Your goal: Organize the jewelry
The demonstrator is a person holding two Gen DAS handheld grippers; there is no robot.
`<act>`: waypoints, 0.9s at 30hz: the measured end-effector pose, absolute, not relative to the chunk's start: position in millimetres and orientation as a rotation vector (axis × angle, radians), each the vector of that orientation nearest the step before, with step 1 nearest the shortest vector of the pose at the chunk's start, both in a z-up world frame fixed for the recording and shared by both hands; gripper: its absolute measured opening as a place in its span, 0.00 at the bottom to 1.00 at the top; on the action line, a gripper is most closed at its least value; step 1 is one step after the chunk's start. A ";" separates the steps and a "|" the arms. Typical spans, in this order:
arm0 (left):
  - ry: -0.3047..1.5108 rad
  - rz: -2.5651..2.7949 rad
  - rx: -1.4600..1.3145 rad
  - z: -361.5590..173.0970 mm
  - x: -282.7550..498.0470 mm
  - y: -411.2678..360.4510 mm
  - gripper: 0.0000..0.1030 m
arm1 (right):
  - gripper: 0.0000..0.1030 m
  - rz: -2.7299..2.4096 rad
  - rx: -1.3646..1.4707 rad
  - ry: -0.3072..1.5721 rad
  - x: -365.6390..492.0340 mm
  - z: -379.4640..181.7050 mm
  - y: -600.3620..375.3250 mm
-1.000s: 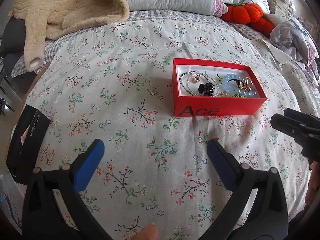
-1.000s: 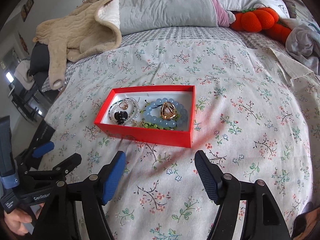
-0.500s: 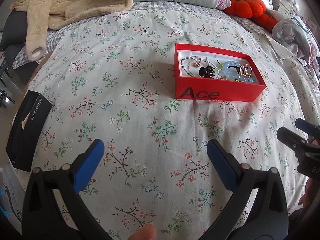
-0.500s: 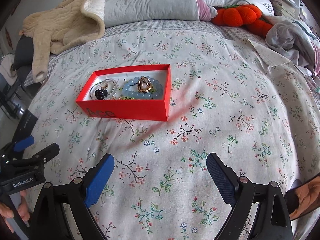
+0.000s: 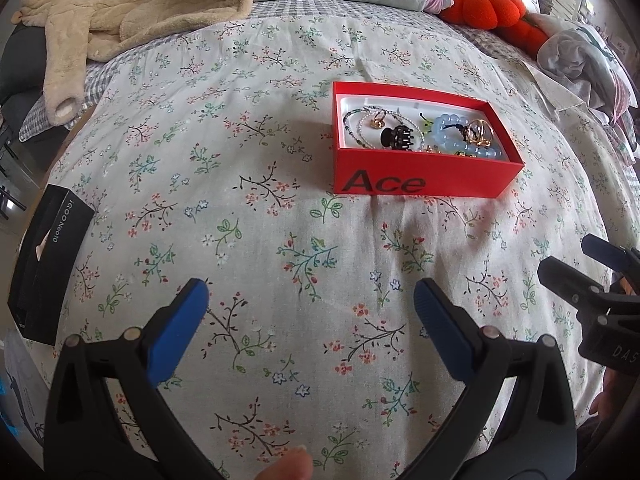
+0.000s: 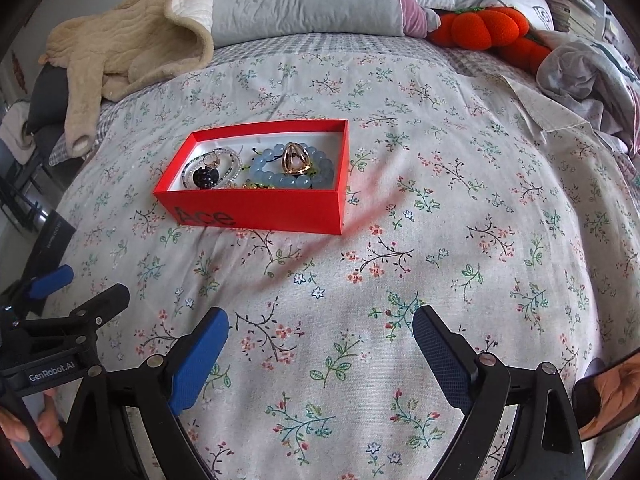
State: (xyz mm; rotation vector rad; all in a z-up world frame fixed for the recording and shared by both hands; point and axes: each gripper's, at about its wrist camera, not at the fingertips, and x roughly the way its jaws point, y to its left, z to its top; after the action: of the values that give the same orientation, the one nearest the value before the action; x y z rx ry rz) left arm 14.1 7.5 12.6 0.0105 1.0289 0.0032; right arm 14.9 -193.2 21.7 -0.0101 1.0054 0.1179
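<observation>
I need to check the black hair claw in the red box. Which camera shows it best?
The left wrist view: the black hair claw shows its teeth clearly inside the red box. In the right wrist view the claw is only a dark lump near the front wall.

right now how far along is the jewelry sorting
Done: blue bead bracelet, gold ring and black claw clip lie in the red box. In hand: nothing; the left tongs and right tongs hang open over the bedspread. Left: no loose jewelry visible outside the box.
</observation>
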 end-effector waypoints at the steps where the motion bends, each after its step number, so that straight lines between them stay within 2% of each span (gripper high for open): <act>1: 1.029 0.003 0.011 12.6 14.1 7.5 0.99 | 0.92 0.118 -0.011 1.006 14.9 21.5 -192.9; 27: 1.024 0.012 0.016 12.8 13.8 6.6 0.99 | 0.92 0.108 -0.004 1.012 15.4 20.8 -195.2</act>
State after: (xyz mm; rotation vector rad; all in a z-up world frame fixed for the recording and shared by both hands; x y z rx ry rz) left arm 13.8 6.6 12.8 0.0162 1.0239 0.0117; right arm 15.4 -195.2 20.8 -0.0036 1.0119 0.1082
